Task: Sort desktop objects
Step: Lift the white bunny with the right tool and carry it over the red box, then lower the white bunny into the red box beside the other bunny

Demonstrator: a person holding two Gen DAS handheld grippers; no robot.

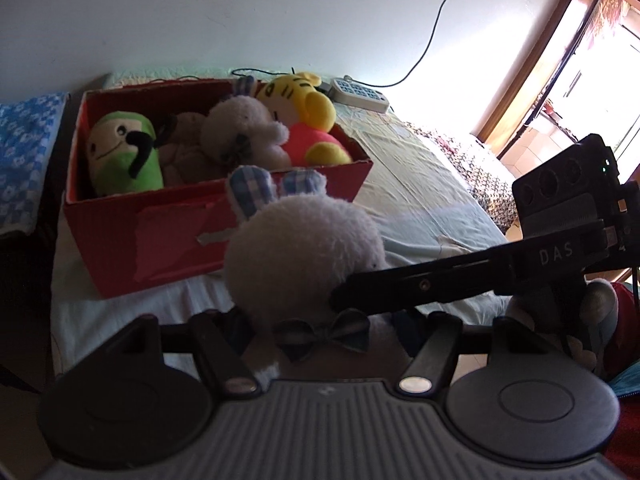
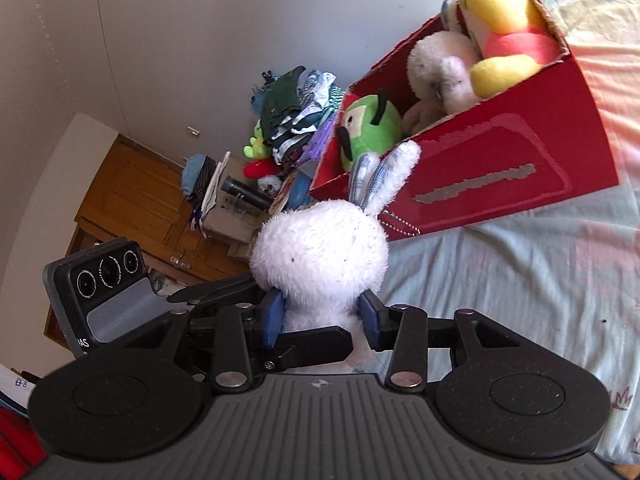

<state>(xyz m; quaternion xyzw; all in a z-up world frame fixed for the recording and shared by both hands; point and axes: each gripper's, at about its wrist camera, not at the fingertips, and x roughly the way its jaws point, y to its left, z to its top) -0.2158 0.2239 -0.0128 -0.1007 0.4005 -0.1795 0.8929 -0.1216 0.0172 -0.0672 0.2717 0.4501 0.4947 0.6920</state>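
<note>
A fluffy white bunny (image 1: 300, 248) with blue checked ears and a dark bow hangs above the bed, held by both grippers. My left gripper (image 1: 328, 340) is shut on its body just below the bow. My right gripper (image 2: 322, 316) is shut on the bunny (image 2: 320, 248) at the neck, blue pads (image 2: 274, 316) pressing from both sides. Behind it stands an open red box (image 1: 160, 232) holding a green plush (image 1: 120, 152), a white plush (image 1: 244, 128) and a yellow tiger (image 1: 296, 100). The right gripper's finger (image 1: 420, 284) crosses in from the right.
The box (image 2: 500, 160) rests on a pale bed sheet (image 1: 420, 200). A white power strip (image 1: 360, 94) lies behind the box by the wall. A pile of clothes (image 2: 296, 120) and a wooden cabinet (image 2: 132, 192) are beyond the bed's far side.
</note>
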